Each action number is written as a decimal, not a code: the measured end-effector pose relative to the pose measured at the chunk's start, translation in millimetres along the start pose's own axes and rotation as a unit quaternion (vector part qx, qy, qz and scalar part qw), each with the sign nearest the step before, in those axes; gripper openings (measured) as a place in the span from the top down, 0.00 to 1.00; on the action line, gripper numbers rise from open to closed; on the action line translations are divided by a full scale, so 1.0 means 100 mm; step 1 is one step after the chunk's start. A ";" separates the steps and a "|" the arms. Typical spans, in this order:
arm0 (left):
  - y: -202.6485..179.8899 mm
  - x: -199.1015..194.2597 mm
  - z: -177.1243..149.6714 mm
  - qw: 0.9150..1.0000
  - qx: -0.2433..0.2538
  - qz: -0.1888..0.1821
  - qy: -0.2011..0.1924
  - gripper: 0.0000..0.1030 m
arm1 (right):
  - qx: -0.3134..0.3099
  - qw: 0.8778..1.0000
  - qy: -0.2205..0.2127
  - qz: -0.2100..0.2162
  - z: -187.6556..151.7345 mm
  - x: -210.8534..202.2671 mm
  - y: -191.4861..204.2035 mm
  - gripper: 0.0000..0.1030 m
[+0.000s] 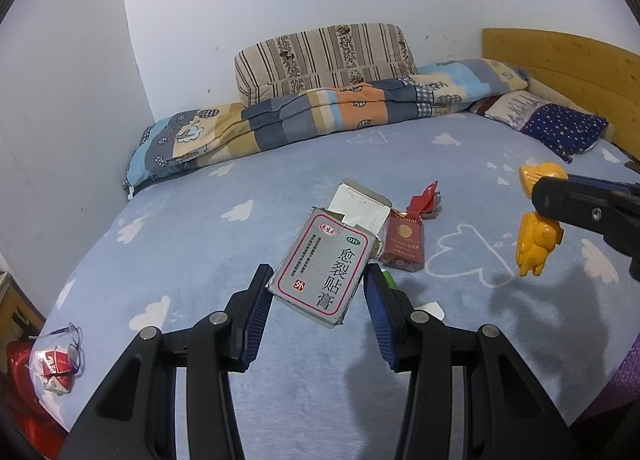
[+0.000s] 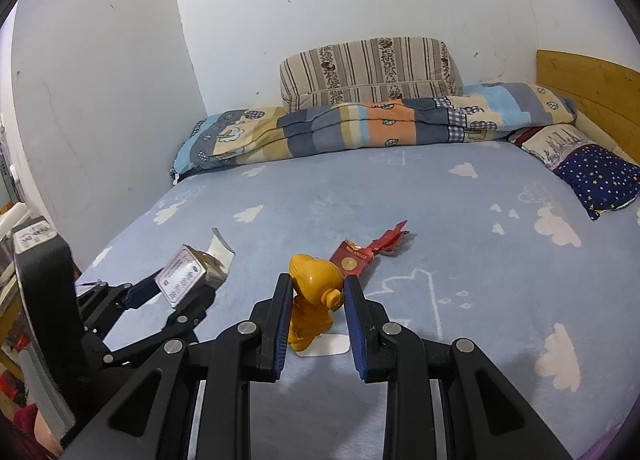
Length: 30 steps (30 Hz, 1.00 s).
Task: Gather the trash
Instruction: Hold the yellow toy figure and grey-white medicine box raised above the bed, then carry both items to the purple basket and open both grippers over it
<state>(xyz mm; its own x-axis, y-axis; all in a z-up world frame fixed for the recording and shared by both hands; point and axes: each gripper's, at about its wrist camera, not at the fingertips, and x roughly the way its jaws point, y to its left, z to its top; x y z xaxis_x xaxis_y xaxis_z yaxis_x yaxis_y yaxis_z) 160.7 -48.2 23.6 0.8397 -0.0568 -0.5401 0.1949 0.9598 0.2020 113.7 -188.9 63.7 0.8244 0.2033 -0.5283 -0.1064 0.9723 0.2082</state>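
Note:
My left gripper (image 1: pixel 316 280) is shut on a grey medicine box (image 1: pixel 324 264) with an open white flap, held above the blue bed; it also shows in the right wrist view (image 2: pixel 188 276). My right gripper (image 2: pixel 316 288) is shut on a yellow plastic toy figure (image 2: pixel 314 296), also seen at the right of the left wrist view (image 1: pixel 536 219). A red cigarette pack (image 1: pixel 402 244) and a crumpled red wrapper (image 1: pixel 426 195) lie on the bed beyond both grippers; the pack (image 2: pixel 352 262) and wrapper (image 2: pixel 390 238) show in the right wrist view.
A white paper scrap (image 2: pixel 328 346) lies on the sheet under the toy. A clear bag with red-white cartons (image 1: pixel 56 360) hangs at the bed's left edge. A folded quilt (image 1: pixel 320 111), striped cushion (image 1: pixel 324 59), starry pillow (image 1: pixel 564 127) and wooden headboard (image 1: pixel 560 67) stand at the back.

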 end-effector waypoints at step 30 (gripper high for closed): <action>-0.42 -0.20 -0.13 0.982 0.022 -0.184 0.034 0.56 | 0.089 0.996 -0.009 0.016 -0.12 -0.42 -0.49 0.74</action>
<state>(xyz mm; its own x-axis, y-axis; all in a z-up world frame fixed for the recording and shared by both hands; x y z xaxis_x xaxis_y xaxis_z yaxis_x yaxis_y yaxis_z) 129.3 -83.8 15.6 0.6725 -0.3776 -0.6365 0.5022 0.8646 0.0177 78.2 -243.5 66.1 0.8327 0.2296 -0.5039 -0.0339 0.9294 0.3675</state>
